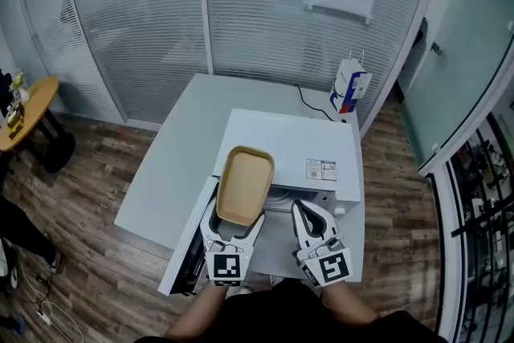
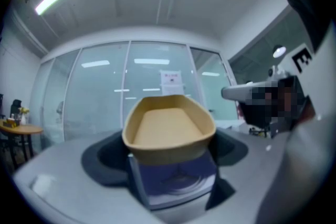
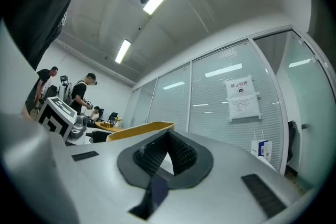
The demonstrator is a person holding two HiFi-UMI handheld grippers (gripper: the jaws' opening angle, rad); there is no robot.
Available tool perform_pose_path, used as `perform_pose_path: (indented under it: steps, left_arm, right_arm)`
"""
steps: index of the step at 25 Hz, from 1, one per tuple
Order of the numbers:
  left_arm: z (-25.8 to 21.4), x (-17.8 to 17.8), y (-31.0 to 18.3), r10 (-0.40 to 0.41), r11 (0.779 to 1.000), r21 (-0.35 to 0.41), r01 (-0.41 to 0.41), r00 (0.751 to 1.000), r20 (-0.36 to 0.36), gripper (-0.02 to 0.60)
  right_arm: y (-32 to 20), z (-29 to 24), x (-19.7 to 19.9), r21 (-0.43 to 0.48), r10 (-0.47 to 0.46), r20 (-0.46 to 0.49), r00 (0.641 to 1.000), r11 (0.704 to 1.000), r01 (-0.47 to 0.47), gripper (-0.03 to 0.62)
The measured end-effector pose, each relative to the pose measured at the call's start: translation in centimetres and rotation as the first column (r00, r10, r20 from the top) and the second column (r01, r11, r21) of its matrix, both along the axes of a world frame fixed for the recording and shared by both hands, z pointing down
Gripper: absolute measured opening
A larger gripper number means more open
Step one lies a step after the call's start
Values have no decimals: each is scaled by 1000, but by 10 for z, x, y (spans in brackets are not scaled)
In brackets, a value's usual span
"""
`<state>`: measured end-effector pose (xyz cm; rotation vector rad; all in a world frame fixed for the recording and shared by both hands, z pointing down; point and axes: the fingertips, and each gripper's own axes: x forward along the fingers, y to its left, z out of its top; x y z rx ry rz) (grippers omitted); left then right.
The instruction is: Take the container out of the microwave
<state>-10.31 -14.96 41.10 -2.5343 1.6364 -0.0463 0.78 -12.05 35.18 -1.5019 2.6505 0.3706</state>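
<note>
Left gripper [image 1: 238, 222] is clamped wide on the near end of a tan oval shallow container [image 1: 245, 182], held in the air above the front left of the white box microwave [image 1: 297, 144] on the white worktop [image 1: 169, 173]. Right gripper [image 1: 300, 209]: jaws together, empty, just right of the container.

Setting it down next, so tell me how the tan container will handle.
The container is probably light and stiff: the left gripper holds it out by one end without sag. Held so, it might pivot if bumped. Its smooth walls may slip.
</note>
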Motion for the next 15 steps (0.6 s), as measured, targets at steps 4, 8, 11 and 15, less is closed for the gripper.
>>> perform_pose_path:
  steps: [4,8,11,15]
  left_arm:
    - [-1,1,-1,3,1000,2,-3,1000,4,469]
    - [-3,-1,0,-1,1000,9,1,1000,3,469]
    - [-3,0,2,0,1000,14,0,1000,0,469]
    - [-4,1,3,5,1000,22,-5,1000,-6,469]
  right_arm:
    - [-3,0,2,-1,6,9,1000,1000,-6,-2]
    - [-5,-2,1,2,0,31,1000,1000,0,-2]
    - [-5,-3,1,5,1,31,1000,1000,-1,-2]
    - [-5,0,3,2,9,27,1000,1000,-9,-2]
